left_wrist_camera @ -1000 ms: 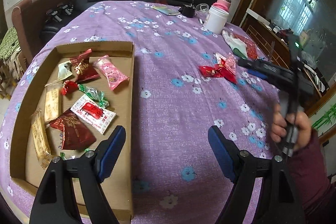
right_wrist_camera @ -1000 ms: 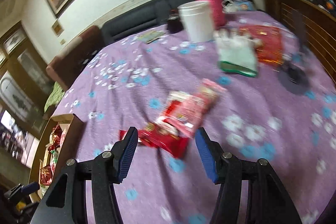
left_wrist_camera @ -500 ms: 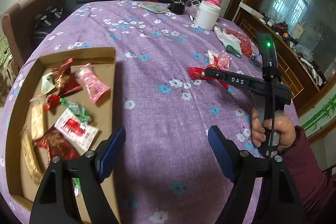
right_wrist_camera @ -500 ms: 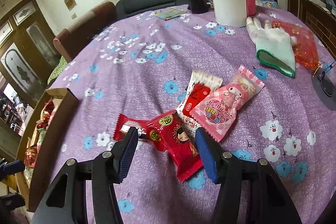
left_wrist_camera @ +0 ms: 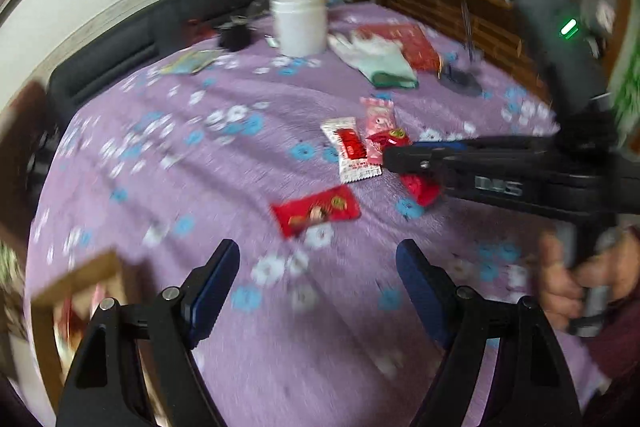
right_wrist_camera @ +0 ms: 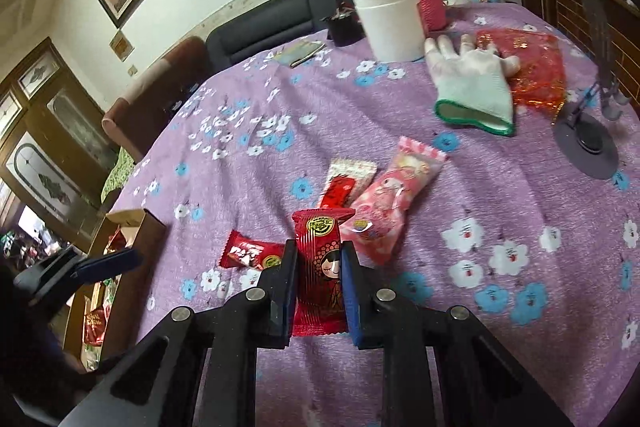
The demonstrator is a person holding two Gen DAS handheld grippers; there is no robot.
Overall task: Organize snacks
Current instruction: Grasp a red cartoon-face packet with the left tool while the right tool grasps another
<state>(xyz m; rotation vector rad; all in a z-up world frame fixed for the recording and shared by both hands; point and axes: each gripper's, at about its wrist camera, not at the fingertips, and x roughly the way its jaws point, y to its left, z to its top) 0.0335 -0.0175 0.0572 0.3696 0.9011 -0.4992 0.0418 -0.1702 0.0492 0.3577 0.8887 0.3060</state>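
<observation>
Pick-up step: right gripper (right_wrist_camera: 318,291) jaws closing on red doll-print snack (right_wrist_camera: 320,267), bottom centre. Left gripper (left_wrist_camera: 318,287) apart, empty. Next: lift, carry to cardboard box (right_wrist_camera: 134,223), left edge.

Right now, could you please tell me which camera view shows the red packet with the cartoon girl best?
The right wrist view: the red packet with the cartoon girl sits sharp between the closing jaws of the right hand-held gripper, its print readable. The left wrist view is motion-blurred, and that hand-held gripper covers most of the packet, leaving only red ends visible.
</observation>
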